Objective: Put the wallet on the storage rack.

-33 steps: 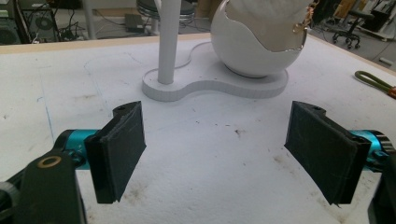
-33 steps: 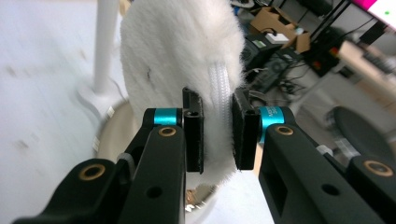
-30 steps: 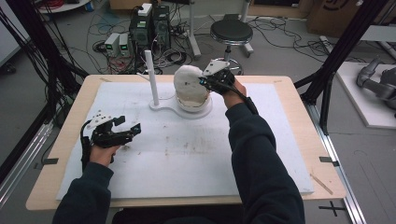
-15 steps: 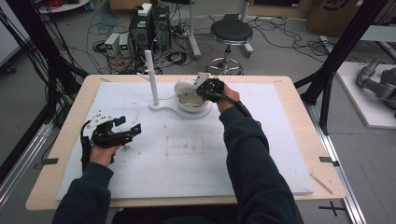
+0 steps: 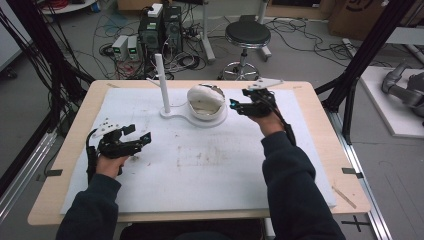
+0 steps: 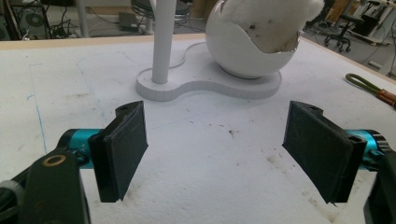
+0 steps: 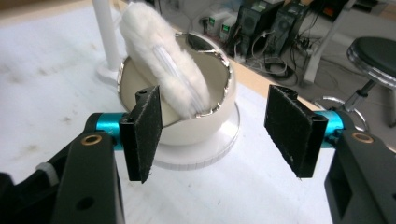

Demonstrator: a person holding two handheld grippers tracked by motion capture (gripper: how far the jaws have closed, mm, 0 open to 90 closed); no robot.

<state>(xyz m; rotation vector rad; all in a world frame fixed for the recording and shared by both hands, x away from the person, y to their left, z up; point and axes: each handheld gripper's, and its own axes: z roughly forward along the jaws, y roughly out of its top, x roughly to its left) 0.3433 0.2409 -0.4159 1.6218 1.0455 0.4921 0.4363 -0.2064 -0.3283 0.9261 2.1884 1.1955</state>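
Cushion (image 7: 163,60) sits tilted in the egg shell (image 7: 187,126), probably just dropped; right gripper (image 5: 245,106), jaws just opened and empty, sits beside it. Left gripper (image 5: 134,140) idles spread on the table (image 5: 210,170).

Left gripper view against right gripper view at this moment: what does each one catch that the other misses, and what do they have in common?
Left gripper view alone: an olive strap lying at the table's right edge, and the full figure-eight base plate.

Right gripper view alone: the bowl's open mouth with its shiny rim, computer towers and a black stool on the floor.

Shared: the white egg-shaped bowl with the fluffy white pad sticking out of it, the white post, and the white mat. Each view looks between its own open black jaws, with nothing between them.
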